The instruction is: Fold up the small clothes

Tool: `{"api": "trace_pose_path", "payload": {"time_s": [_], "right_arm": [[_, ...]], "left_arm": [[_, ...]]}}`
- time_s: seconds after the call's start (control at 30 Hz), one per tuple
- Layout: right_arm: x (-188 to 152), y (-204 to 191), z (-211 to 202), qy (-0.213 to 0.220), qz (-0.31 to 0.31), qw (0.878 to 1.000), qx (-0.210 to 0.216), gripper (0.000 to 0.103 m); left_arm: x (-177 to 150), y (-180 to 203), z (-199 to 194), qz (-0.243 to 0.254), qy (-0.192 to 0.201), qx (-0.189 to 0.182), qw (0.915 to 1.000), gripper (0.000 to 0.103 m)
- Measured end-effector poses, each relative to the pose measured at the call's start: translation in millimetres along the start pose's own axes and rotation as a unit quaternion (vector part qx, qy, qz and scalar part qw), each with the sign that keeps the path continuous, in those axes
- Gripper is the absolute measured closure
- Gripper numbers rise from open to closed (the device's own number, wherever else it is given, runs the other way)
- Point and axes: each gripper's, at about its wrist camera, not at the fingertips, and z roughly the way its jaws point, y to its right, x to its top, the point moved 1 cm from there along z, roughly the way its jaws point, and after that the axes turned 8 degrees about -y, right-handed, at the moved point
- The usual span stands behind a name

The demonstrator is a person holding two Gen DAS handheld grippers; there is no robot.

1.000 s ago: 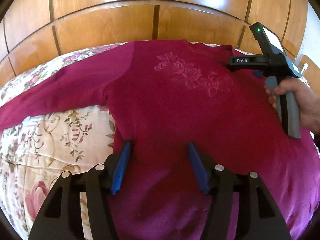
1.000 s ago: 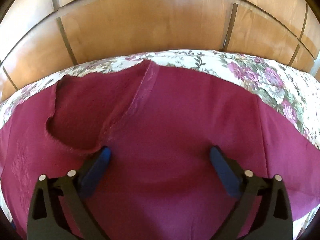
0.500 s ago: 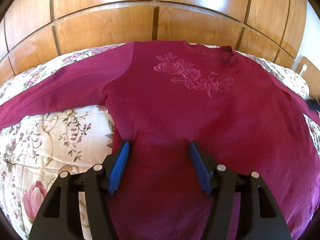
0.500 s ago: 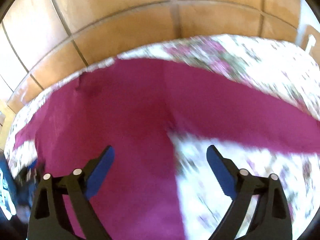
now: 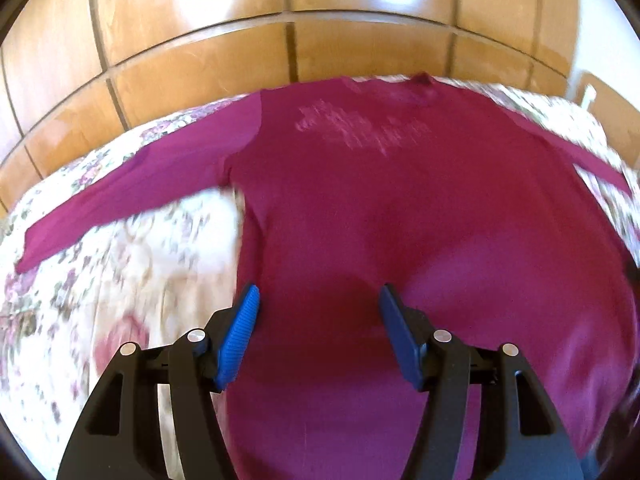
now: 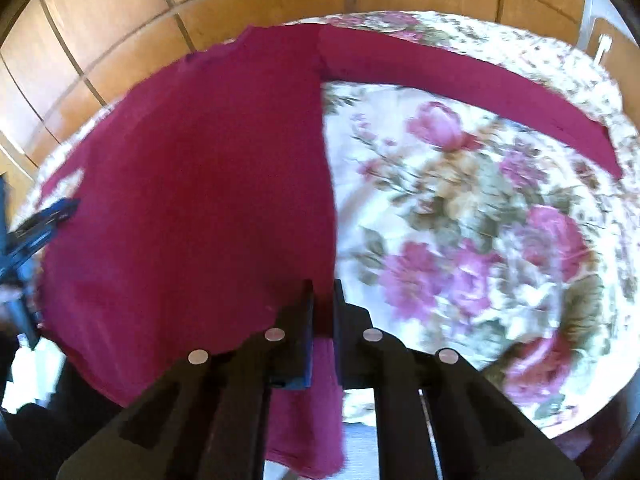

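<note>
On floral bedspread [image 6: 460, 200], sweater [image 5: 400, 220] flat, neckline toward wooden panels [image 5: 200, 80].

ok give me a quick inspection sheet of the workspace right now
surface: bed with a flowered quilt
job's things: dark red sweater spread flat, front up, both sleeves out to the sides
clutter: nothing seen
grippers: left tongs open above the sweater's lower part, near its side edge; right tongs shut on the sweater's side edge near the hem
cables: nothing seen
surroundings: wooden panelled wall behind the bed
</note>
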Motion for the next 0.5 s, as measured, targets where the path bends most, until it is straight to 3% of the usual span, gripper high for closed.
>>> {"api": "trace_pose_path", "payload": {"time_s": [0.1, 0.2, 0.27, 0.3, 0.4, 0.47, 0.5], "right_arm": [[-10, 5, 2, 0.012, 0.015, 1.000, 0.011, 0.097], [-16, 4, -4, 0.006, 0.026, 0.999, 0.038, 0.091], [-20, 3, -8, -0.002, 0.038, 0.996, 0.076, 0.065], [-25, 0, -8, -0.007, 0.039, 0.995, 0.096, 0.040], [-40, -13, -5, -0.027, 0.022, 0.994, 0.099, 0.038], [-51, -20, -4, -0.036, 0.014, 0.995, 0.097, 0.043], [-53, -22, -5, -0.036, 0.011, 0.995, 0.093, 0.055]], "left_arm": [[-40, -1, -13, 0.019, 0.007, 0.017, 0.9997, 0.041], [-57, -14, -27, -0.014, -0.004, 0.000, 0.9999, 0.041], [-65, -33, -35, -0.066, -0.011, -0.028, 0.9973, 0.036], [-70, -43, -37, -0.094, -0.015, -0.044, 0.9945, 0.034], [-79, -55, -44, -0.116, -0.021, -0.064, 0.9909, 0.034], [-83, -55, -47, -0.106, -0.027, -0.077, 0.9909, 0.034], [-85, -55, -47, -0.103, -0.031, -0.083, 0.9908, 0.035]]}}
